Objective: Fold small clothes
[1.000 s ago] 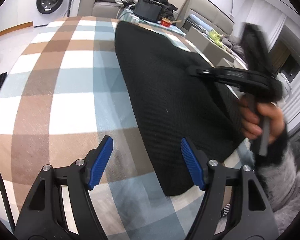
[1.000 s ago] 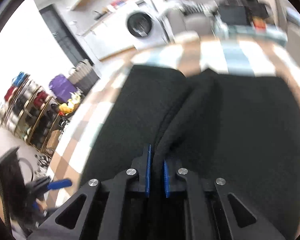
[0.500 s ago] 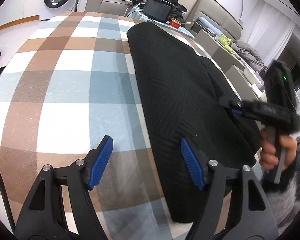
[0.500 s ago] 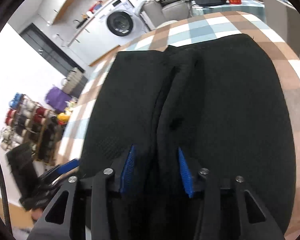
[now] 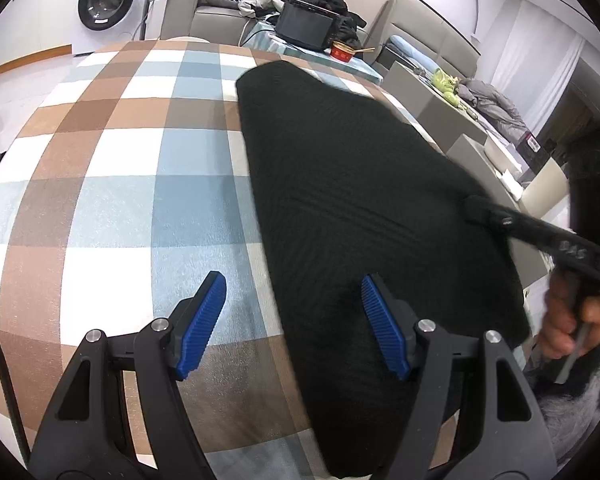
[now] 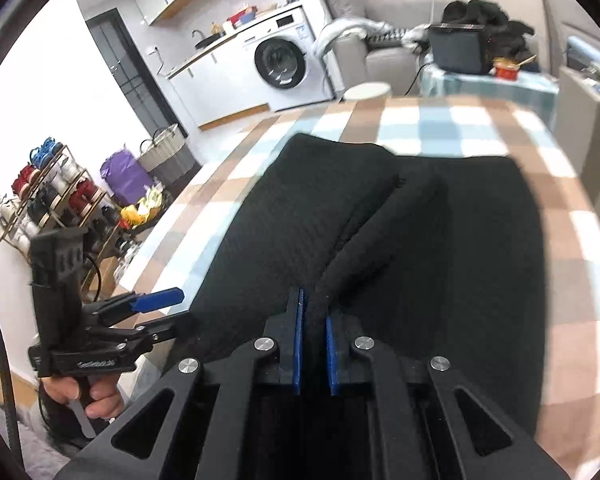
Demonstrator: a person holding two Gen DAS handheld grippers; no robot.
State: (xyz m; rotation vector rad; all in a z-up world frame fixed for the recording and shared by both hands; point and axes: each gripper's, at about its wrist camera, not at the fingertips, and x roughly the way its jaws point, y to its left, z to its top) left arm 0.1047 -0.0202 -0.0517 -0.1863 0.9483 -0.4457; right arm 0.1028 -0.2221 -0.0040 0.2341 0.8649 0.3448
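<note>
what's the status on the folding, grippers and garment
Right gripper shut on a raised ridge of the black garment. Left gripper open, empty, straddling its near edge. Garment flat on the checked tablecloth. Nothing in the way.

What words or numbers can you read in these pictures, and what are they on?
Left gripper body: embossed lettering, too blurred to read.
Right gripper body: raised letters, upside down and blurred, unreadable.
Washing machine: a panel label, too small to read.
Black garment: no text.
Checked cloth: no text.
</note>
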